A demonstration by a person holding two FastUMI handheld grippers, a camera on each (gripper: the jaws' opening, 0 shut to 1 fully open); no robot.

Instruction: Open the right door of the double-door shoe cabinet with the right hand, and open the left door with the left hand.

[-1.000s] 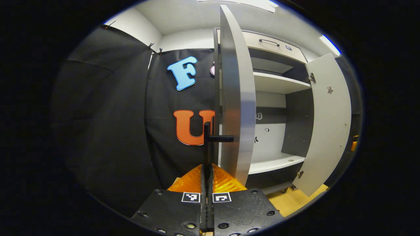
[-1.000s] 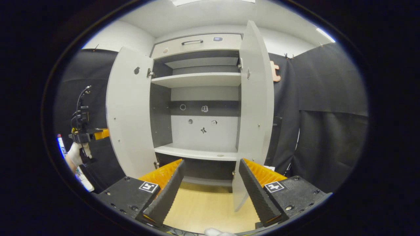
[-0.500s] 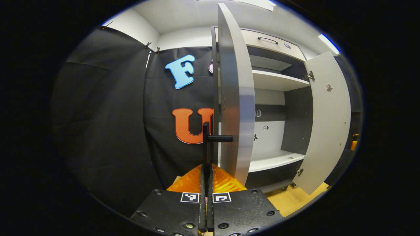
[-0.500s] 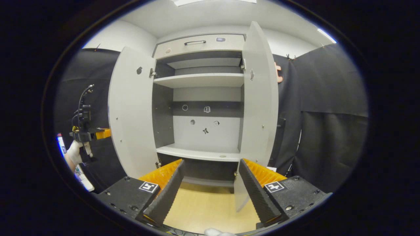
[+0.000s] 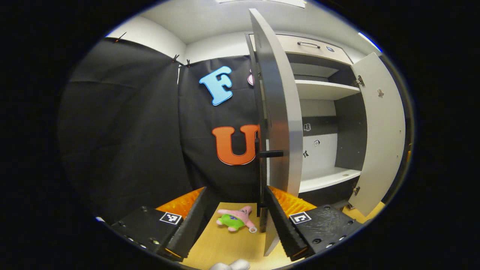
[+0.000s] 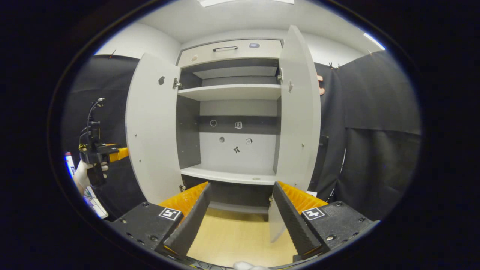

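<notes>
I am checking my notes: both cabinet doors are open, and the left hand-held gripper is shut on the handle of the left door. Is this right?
Not quite. Both doors are open, but the left hand-held gripper is open, with its fingers spread apart and off the handle of the left door. The left gripper view shows this. The right door stands open in the right gripper view.

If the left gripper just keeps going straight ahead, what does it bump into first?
Probably the booth's black cloth wall. The open left gripper points just left of the left door and its handle; the plush toy lies lower, on the floor. Depth is uncertain.
</notes>
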